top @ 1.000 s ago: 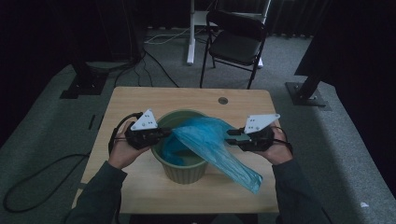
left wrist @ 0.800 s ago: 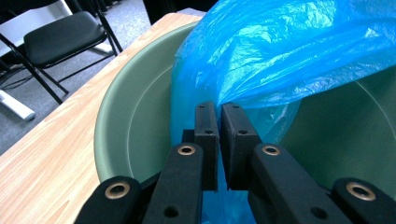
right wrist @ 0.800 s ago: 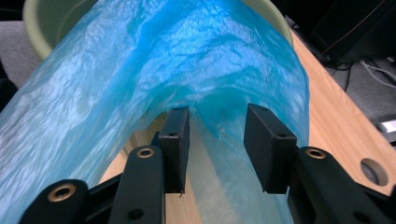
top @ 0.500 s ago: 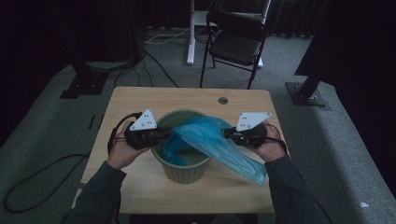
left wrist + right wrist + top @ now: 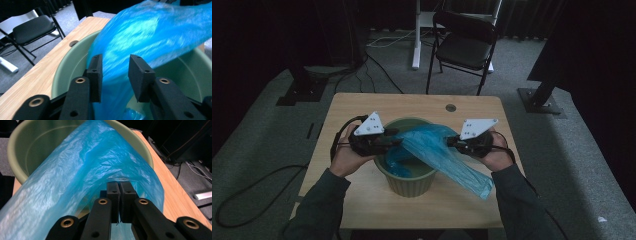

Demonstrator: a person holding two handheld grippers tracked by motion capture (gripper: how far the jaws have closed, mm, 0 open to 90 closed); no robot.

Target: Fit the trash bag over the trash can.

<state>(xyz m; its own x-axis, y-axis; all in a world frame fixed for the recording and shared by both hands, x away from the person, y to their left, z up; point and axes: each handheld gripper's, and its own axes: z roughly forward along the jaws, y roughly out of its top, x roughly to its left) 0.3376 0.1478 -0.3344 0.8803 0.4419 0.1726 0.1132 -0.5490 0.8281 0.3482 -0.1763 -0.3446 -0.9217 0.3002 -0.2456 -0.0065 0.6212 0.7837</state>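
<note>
A pale green bucket (image 5: 411, 184) stands on the wooden table (image 5: 362, 106), with a blue plastic bag (image 5: 439, 152) draped across its mouth and hanging over its front right side. At the left rim, my left gripper (image 5: 394, 141) has just been opening. In the left gripper view its pads (image 5: 97, 75) stand apart, with loose bag film (image 5: 150, 32) between them over the bucket (image 5: 67, 67). At the right rim, my right gripper (image 5: 453, 142) is shut. The right gripper view shows its jaws (image 5: 119, 192) pinching the bag (image 5: 82, 165) beside the bucket (image 5: 27, 142).
A black folding chair (image 5: 462, 47) stands on the carpet beyond the table's far edge. A round cable hole (image 5: 450, 107) sits in the far part of the tabletop. Cables (image 5: 382, 75) and dark stand bases lie on the floor to the left and right.
My left gripper's jaws have parted around the bag at the left rim. The right gripper has shifted slightly left toward the bucket, pulling the bag's hanging end with it.
</note>
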